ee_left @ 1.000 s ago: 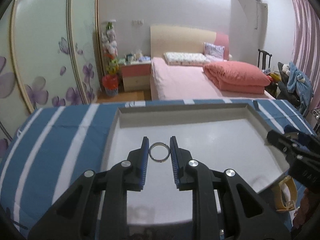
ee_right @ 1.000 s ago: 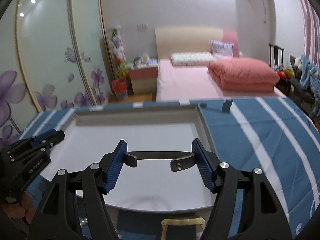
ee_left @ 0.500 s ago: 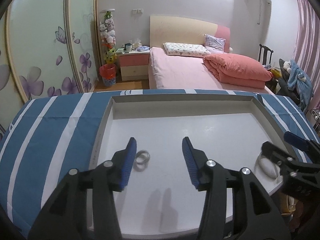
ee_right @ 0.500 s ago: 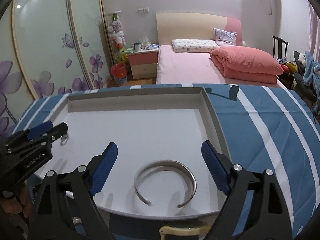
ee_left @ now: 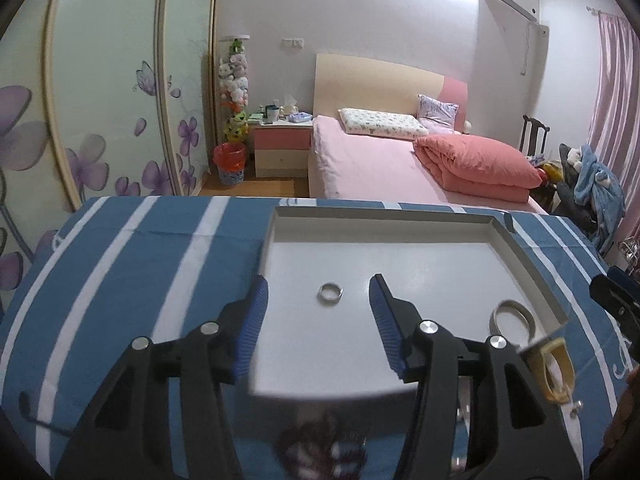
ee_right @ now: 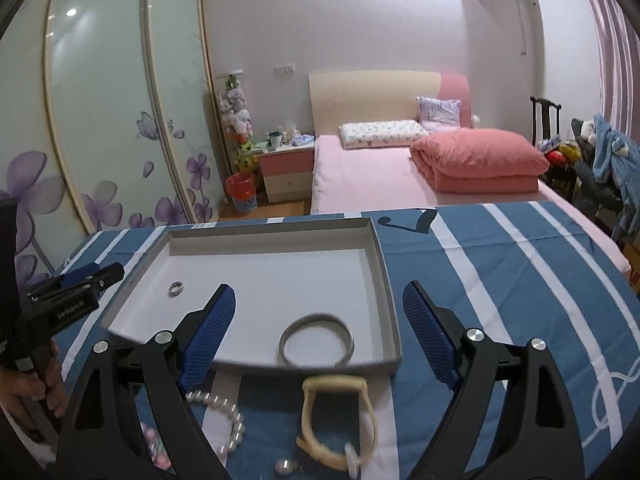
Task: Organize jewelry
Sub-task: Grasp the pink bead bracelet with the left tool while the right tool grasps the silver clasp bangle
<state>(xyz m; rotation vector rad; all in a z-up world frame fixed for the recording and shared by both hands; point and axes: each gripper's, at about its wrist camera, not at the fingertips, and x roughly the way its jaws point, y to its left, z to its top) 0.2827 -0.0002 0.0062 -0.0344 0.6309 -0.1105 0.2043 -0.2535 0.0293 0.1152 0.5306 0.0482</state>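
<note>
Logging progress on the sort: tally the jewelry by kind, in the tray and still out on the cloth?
In the tray:
ring: 1
silver bangle: 1
On the cloth:
pearl strand: 1
yellow bangle: 1
Total: 4; small blurred bits near the bottom edge not counted.

You face a pink bed (ee_left: 372, 168) with a folded coral quilt (ee_left: 476, 168); a flower-printed sliding wardrobe (ee_left: 100, 112) stands left, pink curtains (ee_left: 616, 92) hang right, beside pale walls.

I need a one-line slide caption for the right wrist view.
Open right tool above tray holding silver bangle and ring.
</note>
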